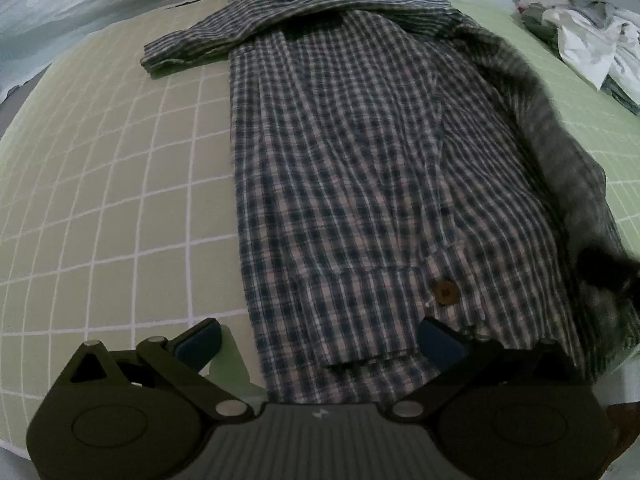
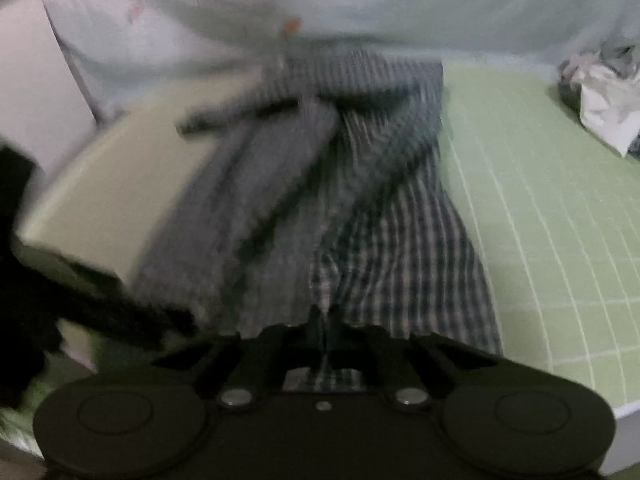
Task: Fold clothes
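Observation:
A blue and white checked shirt (image 1: pixel 340 160) lies lengthwise on a green grid mat (image 1: pixel 120 200), with one sleeve (image 1: pixel 200 40) folded across its far end. A brown button (image 1: pixel 446 291) shows near its near hem. My left gripper (image 1: pixel 318 340) is open above that hem, its left pad (image 1: pixel 200 340) over the mat and its right pad (image 1: pixel 436 340) over the cloth. The shirt's right edge (image 1: pixel 560 160) is lifted and blurred. In the right wrist view my right gripper (image 2: pixel 326 320) is shut on a fold of the shirt (image 2: pixel 380 220).
A heap of white and grey clothes (image 1: pixel 580 28) (image 2: pixel 604 96) sits at the mat's far right. Pale bedding (image 1: pixel 60 4) lies beyond the mat. The mat (image 2: pixel 540 200) ends at a white edge (image 2: pixel 628 412) near right. A dark blurred shape (image 2: pixel 24 260) fills the left.

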Available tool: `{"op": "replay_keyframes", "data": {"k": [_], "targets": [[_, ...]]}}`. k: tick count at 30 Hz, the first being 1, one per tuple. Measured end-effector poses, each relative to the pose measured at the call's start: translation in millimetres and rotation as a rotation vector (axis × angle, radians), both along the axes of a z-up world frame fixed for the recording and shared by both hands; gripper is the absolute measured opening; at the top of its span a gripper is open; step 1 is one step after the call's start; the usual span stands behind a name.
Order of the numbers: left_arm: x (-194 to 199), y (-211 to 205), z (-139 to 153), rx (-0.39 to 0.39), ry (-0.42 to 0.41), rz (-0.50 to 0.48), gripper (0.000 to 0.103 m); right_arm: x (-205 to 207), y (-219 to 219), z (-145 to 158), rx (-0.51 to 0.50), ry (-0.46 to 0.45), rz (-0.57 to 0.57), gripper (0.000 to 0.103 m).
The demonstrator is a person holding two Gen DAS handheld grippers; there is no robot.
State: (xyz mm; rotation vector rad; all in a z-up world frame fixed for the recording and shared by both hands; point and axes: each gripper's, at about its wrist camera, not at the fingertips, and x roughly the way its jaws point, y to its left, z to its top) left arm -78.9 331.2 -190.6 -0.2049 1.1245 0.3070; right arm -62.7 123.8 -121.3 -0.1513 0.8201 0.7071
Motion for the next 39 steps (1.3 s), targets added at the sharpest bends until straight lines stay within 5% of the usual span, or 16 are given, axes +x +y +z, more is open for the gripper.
{"op": "replay_keyframes", "data": {"k": [3,7,18,23,31,35,39], "targets": [[-1.4,-0.5,-0.6,0.001,-0.004,0.003,0.103,-3.8,11.9,0.7,-0.026,-0.001,0.047,0.002],[-0.8,-1.2,-1.0,0.000,-0.002,0.006,0.103,3.3,22.8,-25.9,-0.092,0.115,0.056,0.005],[-0.8,-2.1,-2.1,-0.001,0.003,0.045,0.103,42.5,10.8,-27.3,0.016,0.290,0.013,0.014],[1.2,-2.0,-2.0,-0.004,0.008,0.077,0.103,52.9,16.1,-23.4,0.022,0.350,0.074,0.047],[3.8,-0.5,-0.7,-0.021,0.040,0.134,0.103,85.2,28.3,-2.6,0.086,0.308,0.100,0.081],[-6.2,15.2,7.8,-0.056,-0.003,0.241,0.103,109.2,30.2,8.4,0.159,0.269,0.065,0.099],[-18.1,45.6,23.0,-0.076,-0.076,0.374,0.103,136.8,37.1,12.2,0.172,0.192,0.016,0.100]]}}
